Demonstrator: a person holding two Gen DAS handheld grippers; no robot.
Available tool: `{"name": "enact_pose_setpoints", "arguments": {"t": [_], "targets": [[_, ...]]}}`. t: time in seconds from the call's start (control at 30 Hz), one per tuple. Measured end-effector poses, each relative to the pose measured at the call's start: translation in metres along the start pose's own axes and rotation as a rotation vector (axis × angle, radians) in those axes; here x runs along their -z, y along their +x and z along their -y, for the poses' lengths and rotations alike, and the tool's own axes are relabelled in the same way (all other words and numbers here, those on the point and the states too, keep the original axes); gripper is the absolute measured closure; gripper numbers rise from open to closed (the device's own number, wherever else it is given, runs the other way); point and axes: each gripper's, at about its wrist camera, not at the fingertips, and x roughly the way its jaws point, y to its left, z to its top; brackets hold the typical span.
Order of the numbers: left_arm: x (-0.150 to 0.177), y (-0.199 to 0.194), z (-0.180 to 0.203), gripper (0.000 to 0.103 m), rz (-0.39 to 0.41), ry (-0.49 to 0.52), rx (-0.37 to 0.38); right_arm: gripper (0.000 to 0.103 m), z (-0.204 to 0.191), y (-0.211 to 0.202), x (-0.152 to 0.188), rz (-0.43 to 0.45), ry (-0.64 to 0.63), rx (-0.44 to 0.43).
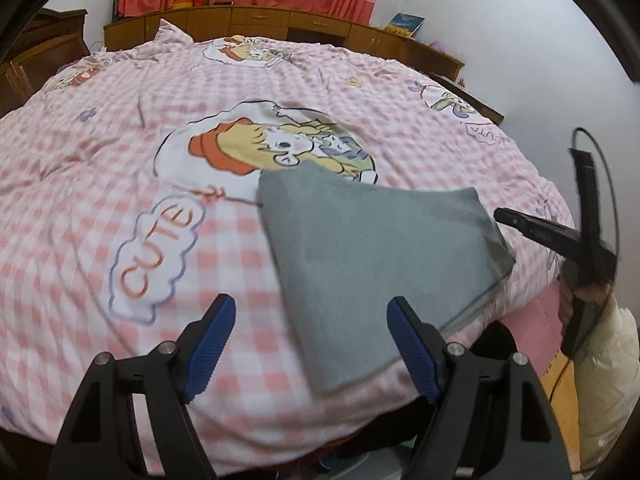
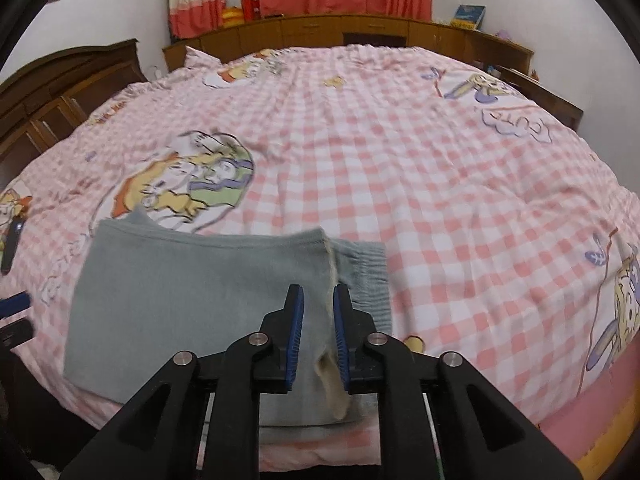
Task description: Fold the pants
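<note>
1. The grey pants [image 2: 192,296] lie folded into a compact rectangle near the front edge of the bed, on the pink checked duvet [image 2: 440,208]. By the look of it the folding is done or nearly so.
2. At the right end of the stack the ribbed waistband [image 2: 366,276] pokes out from under the top layer, and a strip of cream fleece lining [image 2: 334,388] shows along the edge. I judge the top layer sits a little short of the layer below.
3. The right gripper [image 2: 318,334] hangs just above that right edge. Its blue pads [image 2: 295,332] stand a narrow gap apart, and the cloth edge shows through the gap, but the pads do not seem to press on it. No fabric is lifted or bunched, so this reads as a let-go.
4. The left gripper [image 1: 310,346] has its jaws spread wide and holds nothing. It sits above the near left part of the pants, clear of the cloth, so the fold can settle undisturbed.
5. In the left wrist view the pants [image 1: 380,260] look flat with crisp corners, and the right gripper [image 1: 508,216] appears as a dark shape at their far right side, beside a cream sleeve [image 1: 608,380].
6. If anything remains, it is likely tucking the lining edge.
</note>
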Motion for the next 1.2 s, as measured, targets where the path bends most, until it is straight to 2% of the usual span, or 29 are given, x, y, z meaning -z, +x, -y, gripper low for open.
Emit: {"name": "enact_pose_setpoints", "arguments": {"t": [0.2, 0.43, 0.47, 0.53, 0.6, 0.67, 0.87, 1.07, 1.2], "targets": [[-0.021, 0.027, 0.006, 0.024, 0.011, 0.002, 0.001, 0.087, -0.019, 0.013, -0.01, 0.004, -0.042, -0.052], [-0.045, 0.063, 0.004, 0.052, -0.006, 0.004, 0.01, 0.087, -0.013, 0.059, -0.011, -0.072, -0.03, 0.001], [-0.048, 0.071, 0.002, 0.053, -0.011, -0.003, 0.017, 0.087, -0.01, 0.066, -0.01, -0.091, -0.028, 0.013], [-0.052, 0.084, -0.003, 0.059, -0.031, -0.014, 0.018, 0.087, -0.002, 0.08, -0.004, -0.126, -0.009, -0.008], [-0.055, 0.1, -0.008, 0.066, -0.064, -0.022, 0.014, 0.087, 0.004, 0.088, 0.0, -0.124, 0.011, -0.033], [-0.055, 0.114, -0.014, 0.066, -0.086, -0.03, 0.014, 0.087, 0.007, 0.091, 0.002, -0.108, 0.025, -0.048], [-0.054, 0.128, -0.024, 0.066, -0.086, -0.032, 0.044, 0.087, 0.004, 0.089, 0.007, -0.08, 0.015, -0.038], [-0.052, 0.115, -0.029, 0.066, -0.059, -0.06, 0.08, 0.087, -0.007, 0.065, 0.0, -0.081, 0.01, 0.004], [-0.049, 0.097, -0.028, 0.063, -0.058, -0.066, 0.084, 0.085, -0.018, 0.04, 0.007, -0.076, -0.003, -0.039]]}}
